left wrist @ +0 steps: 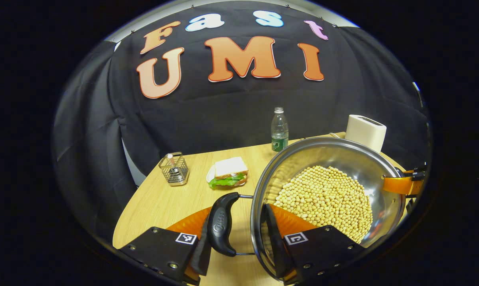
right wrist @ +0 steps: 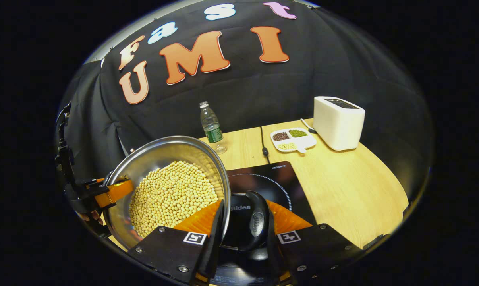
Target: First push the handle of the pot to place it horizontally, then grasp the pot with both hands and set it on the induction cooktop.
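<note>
Wooden table [right wrist: 342, 186] under lifted pot [right wrist: 160, 159]

My left tool [left wrist: 236, 234] carries one camera, looking from the round steel pot's [left wrist: 342, 159] left side across the pale wooden surface [left wrist: 156, 202] toward the booth's back wall, very close to the rim. My right tool [right wrist: 243, 234] carries the other, facing that wall from the pot's opposite side. Both views share the pot, the clear plastic bottle [left wrist: 279, 129] and the white toaster [right wrist: 338, 122].
</note>
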Available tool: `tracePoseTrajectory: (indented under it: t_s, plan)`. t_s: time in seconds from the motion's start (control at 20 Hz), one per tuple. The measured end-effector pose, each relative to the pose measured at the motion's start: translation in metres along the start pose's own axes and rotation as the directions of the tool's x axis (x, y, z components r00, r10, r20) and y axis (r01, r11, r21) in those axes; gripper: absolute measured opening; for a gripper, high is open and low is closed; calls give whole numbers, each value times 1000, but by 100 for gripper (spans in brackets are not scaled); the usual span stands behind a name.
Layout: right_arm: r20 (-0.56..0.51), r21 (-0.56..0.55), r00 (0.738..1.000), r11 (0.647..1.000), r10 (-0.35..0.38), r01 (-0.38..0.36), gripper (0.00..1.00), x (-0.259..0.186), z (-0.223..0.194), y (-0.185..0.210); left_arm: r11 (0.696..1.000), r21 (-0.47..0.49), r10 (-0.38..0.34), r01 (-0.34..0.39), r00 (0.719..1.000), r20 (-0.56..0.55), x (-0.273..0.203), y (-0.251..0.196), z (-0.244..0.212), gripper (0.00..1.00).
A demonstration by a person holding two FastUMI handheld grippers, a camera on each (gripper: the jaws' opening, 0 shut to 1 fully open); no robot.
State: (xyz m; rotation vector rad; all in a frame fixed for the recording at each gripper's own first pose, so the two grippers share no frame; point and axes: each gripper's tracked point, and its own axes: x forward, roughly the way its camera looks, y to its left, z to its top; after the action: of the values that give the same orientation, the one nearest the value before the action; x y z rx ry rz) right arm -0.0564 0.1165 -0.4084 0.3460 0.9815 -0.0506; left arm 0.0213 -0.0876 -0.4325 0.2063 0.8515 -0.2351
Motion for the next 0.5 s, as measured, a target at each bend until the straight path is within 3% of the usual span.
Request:
tracePoseTrajectory:
  t_s: [0.5]
  plan:
    - [-7, 34, 997, 997, -72, 72, 51, 6, 1, -57, 998, 10, -62, 62, 998, -2, 30, -62, 4, 65]
